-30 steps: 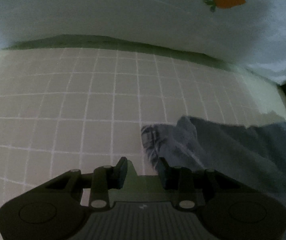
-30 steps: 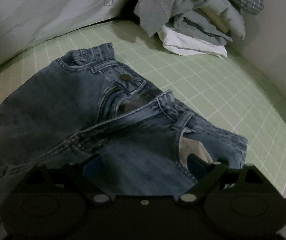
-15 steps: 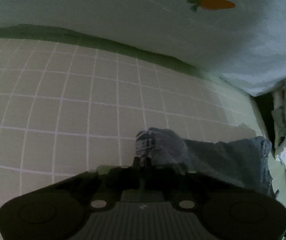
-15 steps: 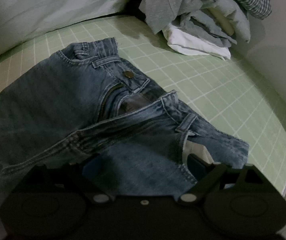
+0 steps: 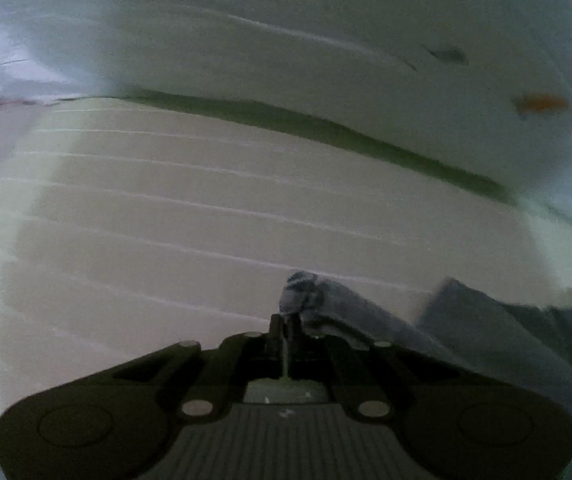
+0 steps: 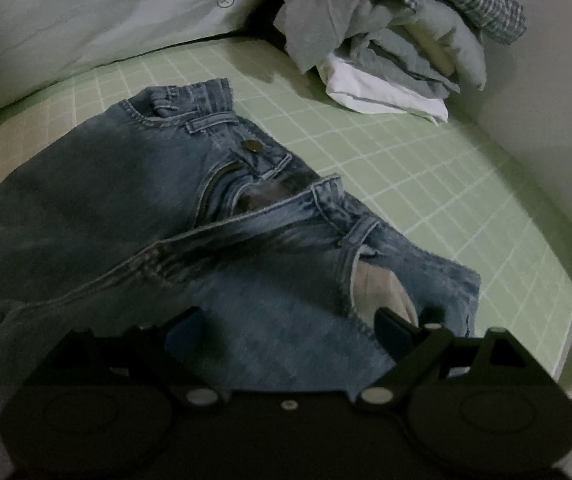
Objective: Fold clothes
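A green gridded sheet (image 6: 426, 168) is spread with jeans (image 6: 133, 208). A jeans leg end (image 5: 306, 292) is clamped by the closed left gripper (image 5: 285, 326). The right gripper (image 6: 290, 320) is held open over the waist.

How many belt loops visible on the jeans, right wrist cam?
3 on the jeans: one at the far waistband corner, one left of the button, one nearer the open right gripper. Others may be hidden.

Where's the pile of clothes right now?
Right wrist view, top right: the pile of clothes sits on the green checked sheet against the wall, beyond the waistband of the jeans and right of the pillow.
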Tool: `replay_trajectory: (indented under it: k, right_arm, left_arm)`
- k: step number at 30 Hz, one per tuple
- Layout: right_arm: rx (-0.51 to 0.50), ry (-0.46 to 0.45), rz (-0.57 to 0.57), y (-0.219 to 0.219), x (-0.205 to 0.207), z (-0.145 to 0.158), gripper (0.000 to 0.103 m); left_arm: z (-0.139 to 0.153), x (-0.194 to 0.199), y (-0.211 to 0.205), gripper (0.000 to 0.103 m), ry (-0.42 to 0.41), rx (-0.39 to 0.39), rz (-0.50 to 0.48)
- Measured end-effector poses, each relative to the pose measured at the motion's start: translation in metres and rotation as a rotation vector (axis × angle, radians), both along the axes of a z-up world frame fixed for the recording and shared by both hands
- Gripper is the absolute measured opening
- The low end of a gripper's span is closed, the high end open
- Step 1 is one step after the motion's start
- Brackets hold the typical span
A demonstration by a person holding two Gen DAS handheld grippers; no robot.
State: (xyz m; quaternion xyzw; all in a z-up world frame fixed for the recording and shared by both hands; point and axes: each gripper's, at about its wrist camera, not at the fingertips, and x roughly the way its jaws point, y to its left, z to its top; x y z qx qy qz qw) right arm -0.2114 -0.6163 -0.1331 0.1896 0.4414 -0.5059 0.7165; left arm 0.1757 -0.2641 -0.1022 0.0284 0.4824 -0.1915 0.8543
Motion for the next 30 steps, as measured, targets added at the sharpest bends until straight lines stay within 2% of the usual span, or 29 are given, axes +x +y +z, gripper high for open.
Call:
replay_trajectory:
  k: [3,7,12,14,15,16,17,18,19,23,28,30]
  right_arm:
    - [0.001,-0.001,-0.005,0.006,0.000,-0.001,0.092]
    - [-0.003,-0.012,-0.006,0.015,0.004,0.001,0.091]
    - [-0.022,-0.014,0.020,0.024,0.009,0.006,0.091]
    - [-0.029,-0.014,0.031,0.027,0.010,0.008,0.091]
    - [-0.032,-0.014,0.037,0.029,0.010,0.009,0.091]
    - [-0.036,-0.014,0.042,0.031,0.011,0.010,0.091]
    - [-0.039,-0.014,0.048,0.032,0.011,0.011,0.091]
    - [-0.042,-0.013,0.054,0.034,0.012,0.012,0.091]
    - [-0.046,-0.013,0.059,0.035,0.012,0.013,0.091]
    - [-0.059,-0.013,0.082,0.042,0.014,0.017,0.091]
    - [-0.059,0.001,0.117,0.047,0.019,0.017,0.091]
    - [-0.062,0.008,0.128,0.049,0.021,0.017,0.091]
  left_arm:
    - [0.016,0.008,0.044,0.002,-0.059,0.058,0.082]
    - [0.043,0.034,0.103,0.002,-0.174,0.173,0.222]
    - [0.091,0.075,0.180,0.002,-0.345,0.261,0.515]
    - [0.102,0.085,0.200,0.008,-0.356,0.242,0.579]
    - [0.105,0.086,0.207,0.008,-0.367,0.259,0.618]
    - [0.107,0.085,0.212,0.014,-0.375,0.275,0.649]
    - [0.107,0.081,0.214,0.020,-0.374,0.279,0.663]
    - [0.104,0.074,0.215,0.034,-0.366,0.269,0.674]
    - [0.101,0.066,0.217,0.042,-0.352,0.252,0.676]
    - [0.066,0.035,0.216,0.045,-0.234,0.193,0.609]
    - [0.015,0.011,0.206,0.045,-0.061,0.177,0.594]
    - [-0.001,0.004,0.203,0.044,-0.017,0.158,0.594]
